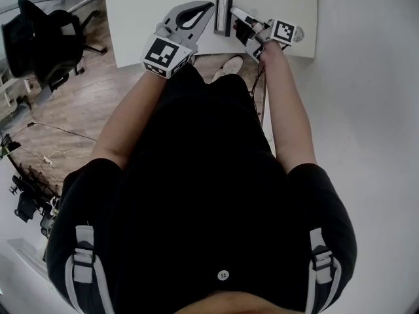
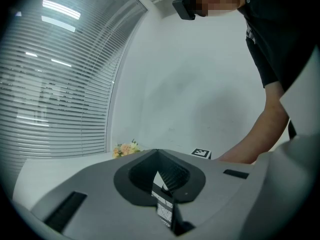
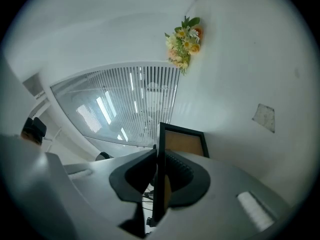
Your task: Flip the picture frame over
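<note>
The black picture frame (image 1: pixel 224 12) stands on edge on the white table (image 1: pixel 144 12), tilted up off the surface. My right gripper (image 1: pixel 238 17) is shut on its near edge. In the right gripper view the frame (image 3: pixel 182 141) runs edge-on between the jaws, and its brown backing faces right. That gripper (image 3: pixel 159 176) holds it near level. My left gripper (image 1: pixel 209 6) hovers just left of the frame with its fingertips together and nothing seen in them. In the left gripper view its jaws (image 2: pixel 162 186) meet with only a thin slit between them.
The table's front edge runs close to my body, with wooden floor (image 1: pixel 85 103) below it. A black office chair (image 1: pixel 46 41) stands to the left. A small bunch of flowers (image 3: pixel 184 39) lies at the table's far side, and a shoe (image 1: pixel 229 64) shows under the table edge.
</note>
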Demonstrator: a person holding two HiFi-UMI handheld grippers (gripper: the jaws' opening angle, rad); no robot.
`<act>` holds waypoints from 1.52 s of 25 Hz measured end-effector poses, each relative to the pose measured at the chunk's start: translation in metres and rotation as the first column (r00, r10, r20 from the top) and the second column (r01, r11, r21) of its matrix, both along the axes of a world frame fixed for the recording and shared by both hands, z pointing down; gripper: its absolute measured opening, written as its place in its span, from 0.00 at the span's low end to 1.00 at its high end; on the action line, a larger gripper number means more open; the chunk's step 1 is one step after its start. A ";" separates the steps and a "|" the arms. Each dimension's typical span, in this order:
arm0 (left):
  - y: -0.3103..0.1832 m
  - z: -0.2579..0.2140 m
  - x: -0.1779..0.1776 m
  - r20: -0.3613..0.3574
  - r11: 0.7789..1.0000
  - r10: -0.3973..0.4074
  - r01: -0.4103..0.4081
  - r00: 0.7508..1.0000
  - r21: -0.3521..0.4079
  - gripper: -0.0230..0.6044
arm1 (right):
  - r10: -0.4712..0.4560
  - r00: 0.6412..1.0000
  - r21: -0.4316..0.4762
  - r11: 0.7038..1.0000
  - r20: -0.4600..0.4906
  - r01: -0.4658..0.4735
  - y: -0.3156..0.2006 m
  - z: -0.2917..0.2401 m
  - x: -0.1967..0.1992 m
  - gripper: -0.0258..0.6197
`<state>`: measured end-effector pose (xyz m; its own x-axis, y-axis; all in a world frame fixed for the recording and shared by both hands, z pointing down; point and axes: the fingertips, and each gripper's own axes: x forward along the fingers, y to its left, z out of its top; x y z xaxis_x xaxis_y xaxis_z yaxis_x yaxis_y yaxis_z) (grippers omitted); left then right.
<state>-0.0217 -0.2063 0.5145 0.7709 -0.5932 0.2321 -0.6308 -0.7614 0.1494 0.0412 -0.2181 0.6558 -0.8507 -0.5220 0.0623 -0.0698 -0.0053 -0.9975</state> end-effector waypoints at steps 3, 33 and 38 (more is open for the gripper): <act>0.001 -0.004 0.005 0.002 1.000 0.005 -0.005 1.000 0.010 0.04 | 0.027 0.999 -0.009 1.000 -0.027 -0.027 -0.002 0.003 0.012 0.12; 0.012 -0.026 -0.018 0.011 0.997 -0.047 0.046 0.999 0.059 0.04 | -0.008 0.773 0.110 0.989 -0.634 0.100 0.003 0.032 0.042 0.52; 0.011 -0.027 -0.027 0.018 0.997 -0.047 0.046 0.999 0.056 0.04 | 0.037 0.718 0.240 0.953 -0.696 0.184 0.003 -0.005 0.023 0.52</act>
<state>-0.0490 -0.1950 0.4874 0.7380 -0.6405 0.2123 -0.6680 -0.7380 0.0954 0.0644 -0.2155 0.6509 -0.6644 -0.5475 0.5088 -0.7213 0.2914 -0.6283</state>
